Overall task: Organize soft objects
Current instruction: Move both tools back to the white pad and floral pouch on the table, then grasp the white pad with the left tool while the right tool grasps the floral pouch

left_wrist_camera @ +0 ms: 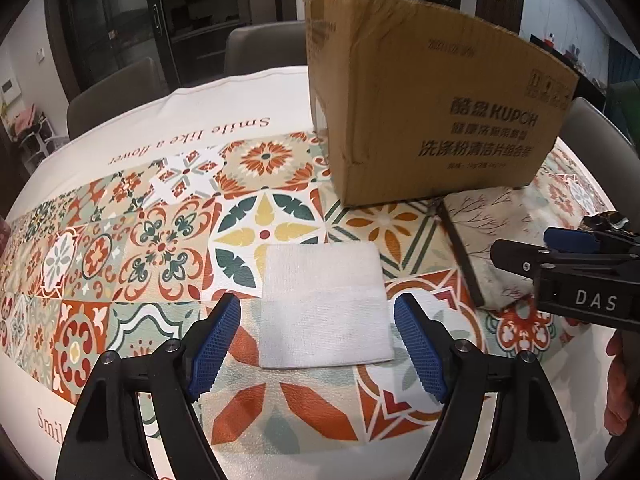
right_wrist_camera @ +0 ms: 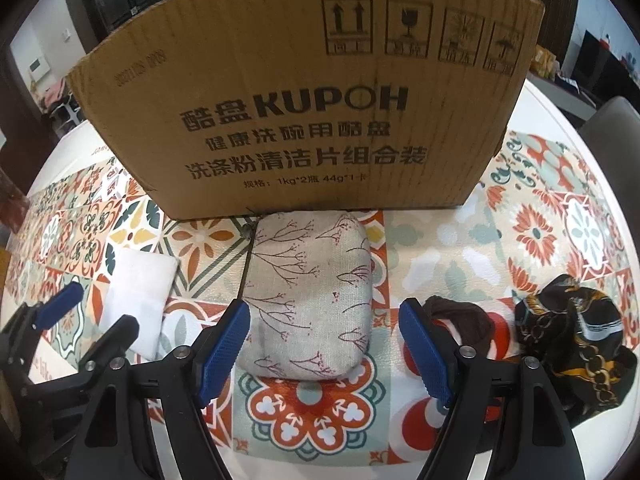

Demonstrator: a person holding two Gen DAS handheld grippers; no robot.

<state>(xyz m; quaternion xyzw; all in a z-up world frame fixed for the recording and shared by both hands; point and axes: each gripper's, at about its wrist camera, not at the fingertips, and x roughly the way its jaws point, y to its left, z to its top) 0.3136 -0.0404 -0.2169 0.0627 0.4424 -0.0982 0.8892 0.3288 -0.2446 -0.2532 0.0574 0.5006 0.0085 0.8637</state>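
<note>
left hand-held gripper [left_wrist_camera: 316, 318] hangs over the tabletop [left_wrist_camera: 120, 128] with its blue pads spread wide, one on either side of a folded white cloth [left_wrist_camera: 322, 306] that lies flat on the patterned tablecloth [left_wrist_camera: 168, 240]; the pads do not press on the cloth, and nothing is pinched. right hand-held gripper [right_wrist_camera: 326, 326] is likewise spread, its blue pads standing to either side of the near end of a pale fabric pouch [right_wrist_camera: 310, 296] printed with thin branches, not touching it so far as can be seen. the pouch lies lengthwise on the tabletop, its far end just at the foot of a brown cardboard box [right_wrist_camera: 304, 96] lettered "kupoh", which stands upright behind both soft things. in the right wrist view the white cloth sits to the left of the pouch, apart from it, with the left hand-held gripper's black frame near its edge. to the right of the pouch lies a small dark brown crumpled piece [right_wrist_camera: 460, 324], partly hidden behind the right pad, and further right a bunched black scarf [right_wrist_camera: 576, 332] with gold chain print. grey chair backs [left_wrist_camera: 116, 92] stand beyond the tabletop's far edge. part of a person's hand [left_wrist_camera: 620, 388] shows at the right edge of the left wrist view.
</note>
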